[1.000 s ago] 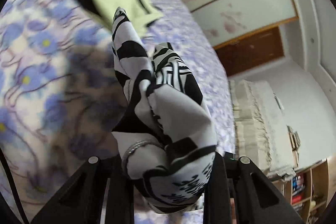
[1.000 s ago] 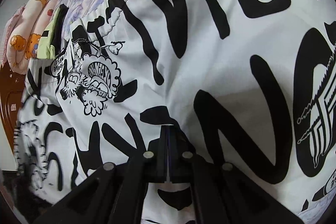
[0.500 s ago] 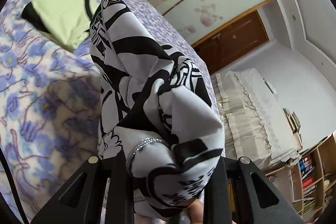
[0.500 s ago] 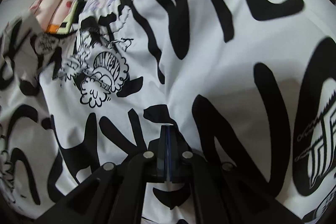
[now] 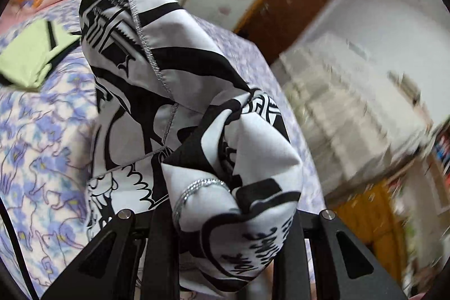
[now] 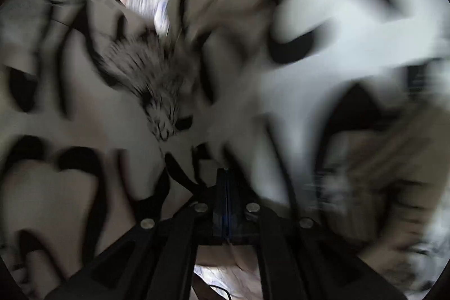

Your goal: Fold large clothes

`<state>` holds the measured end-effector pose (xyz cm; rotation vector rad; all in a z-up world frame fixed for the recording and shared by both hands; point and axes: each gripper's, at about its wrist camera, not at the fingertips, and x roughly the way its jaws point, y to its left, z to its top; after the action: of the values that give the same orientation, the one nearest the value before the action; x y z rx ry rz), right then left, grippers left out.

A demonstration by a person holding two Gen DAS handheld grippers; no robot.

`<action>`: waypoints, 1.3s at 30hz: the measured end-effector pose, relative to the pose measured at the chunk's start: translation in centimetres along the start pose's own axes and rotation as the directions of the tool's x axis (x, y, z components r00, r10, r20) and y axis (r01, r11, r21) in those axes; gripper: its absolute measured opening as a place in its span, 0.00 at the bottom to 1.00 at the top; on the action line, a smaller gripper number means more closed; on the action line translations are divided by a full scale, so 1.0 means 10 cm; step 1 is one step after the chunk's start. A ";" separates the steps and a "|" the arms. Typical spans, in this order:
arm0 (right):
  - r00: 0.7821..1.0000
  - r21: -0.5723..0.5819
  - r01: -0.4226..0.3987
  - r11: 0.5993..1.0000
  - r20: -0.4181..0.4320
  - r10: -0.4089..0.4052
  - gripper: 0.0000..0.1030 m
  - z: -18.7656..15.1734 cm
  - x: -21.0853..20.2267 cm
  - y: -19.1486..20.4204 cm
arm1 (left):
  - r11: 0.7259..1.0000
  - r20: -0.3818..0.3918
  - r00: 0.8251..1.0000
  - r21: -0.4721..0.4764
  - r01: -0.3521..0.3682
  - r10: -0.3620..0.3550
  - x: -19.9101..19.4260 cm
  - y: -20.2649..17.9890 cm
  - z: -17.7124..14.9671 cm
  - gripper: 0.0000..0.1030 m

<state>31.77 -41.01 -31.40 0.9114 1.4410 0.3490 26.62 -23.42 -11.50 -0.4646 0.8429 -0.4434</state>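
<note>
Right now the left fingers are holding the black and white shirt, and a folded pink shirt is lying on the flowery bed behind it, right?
Almost. The folded shirt on the flowery bed is light green, not pink, as the left wrist view shows. The left fingers do hold the black and white shirt.

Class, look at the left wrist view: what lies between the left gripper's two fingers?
A bunched fold of the black-and-white printed garment fills the left gripper, clamped between its fingers. The left wrist view shows this.
</note>
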 end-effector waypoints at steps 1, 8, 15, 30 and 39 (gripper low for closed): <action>1.000 0.013 0.005 1.000 0.023 -0.005 0.00 0.02 -0.16 -0.10 | 1.000 -0.025 1.000 0.027 -0.013 0.013 0.11 -0.10 -0.05 0.21; 0.968 0.118 0.121 0.986 0.207 -0.143 0.00 0.03 -1.42 -0.99 | 0.976 -0.212 0.969 0.203 -0.081 0.124 0.92 -0.45 -0.61 0.23; 0.934 0.174 0.143 0.974 0.303 -0.191 0.00 -0.06 -2.06 -1.38 | 0.921 -0.357 0.895 0.367 -0.129 0.268 1.45 -0.66 -1.18 0.31; 0.977 -0.004 0.056 0.998 0.207 -0.054 0.04 -0.10 -1.73 -0.61 | 0.944 -0.524 0.841 0.324 0.055 0.130 0.97 -0.97 -0.74 0.83; 0.996 -0.117 0.073 0.990 0.066 -0.066 0.43 -0.45 -1.34 -0.11 | 0.914 -0.484 0.789 0.329 -0.238 0.380 0.46 -0.24 -0.44 0.88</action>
<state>25.20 -49.71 -22.33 0.7674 1.3762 0.3481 25.45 -28.86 -15.47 0.0582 1.3685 -0.3677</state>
